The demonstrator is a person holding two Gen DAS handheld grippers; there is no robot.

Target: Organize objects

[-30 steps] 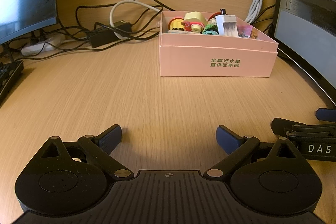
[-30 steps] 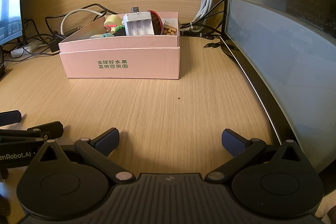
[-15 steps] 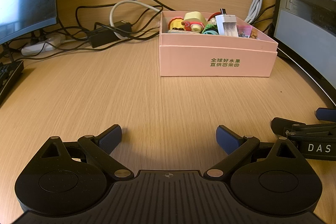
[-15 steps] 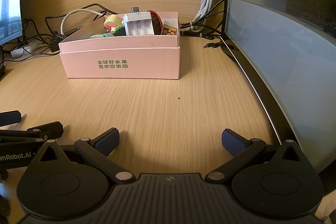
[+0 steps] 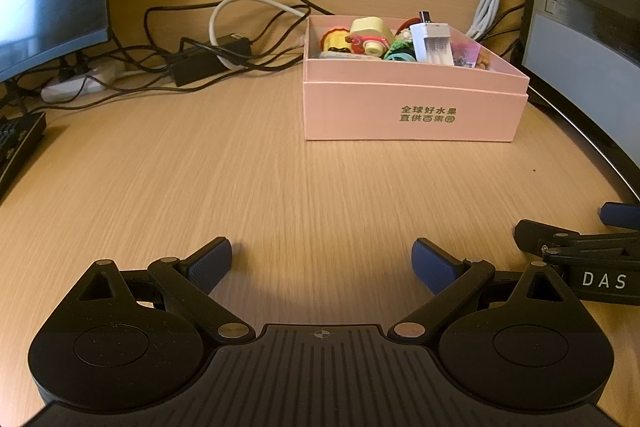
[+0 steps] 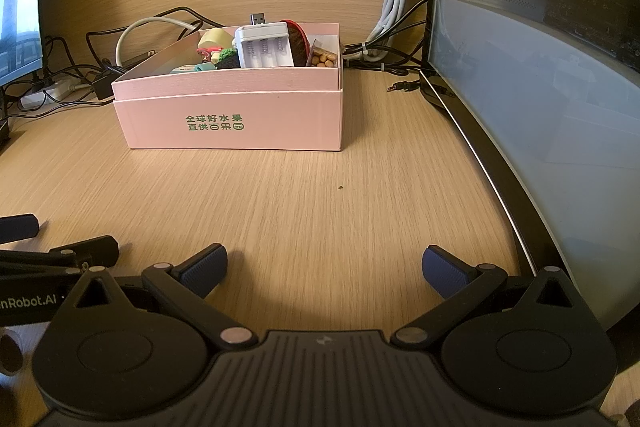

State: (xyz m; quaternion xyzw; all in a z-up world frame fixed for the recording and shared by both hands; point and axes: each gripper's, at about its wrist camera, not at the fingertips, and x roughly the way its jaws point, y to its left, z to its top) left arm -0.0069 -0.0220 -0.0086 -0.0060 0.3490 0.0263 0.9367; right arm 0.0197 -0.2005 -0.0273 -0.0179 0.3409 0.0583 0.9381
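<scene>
Left gripper point(image 5: 322, 263): jaws spread wide, nothing between them, blue-padded fingertips point(image 5: 210, 261) angled outward, low and level over the wood surface. Right gripper point(image 6: 324, 267): same posture, jaws wide apart and empty, blue pads point(image 6: 446, 271) splayed. Side by side, near each other but apart: right gripper's black linkage and one blue tip at the right edge of the left wrist view, left gripper's linkage and tip at the left edge of the right wrist view. Both pointing forward in roughly the same direction.
</scene>
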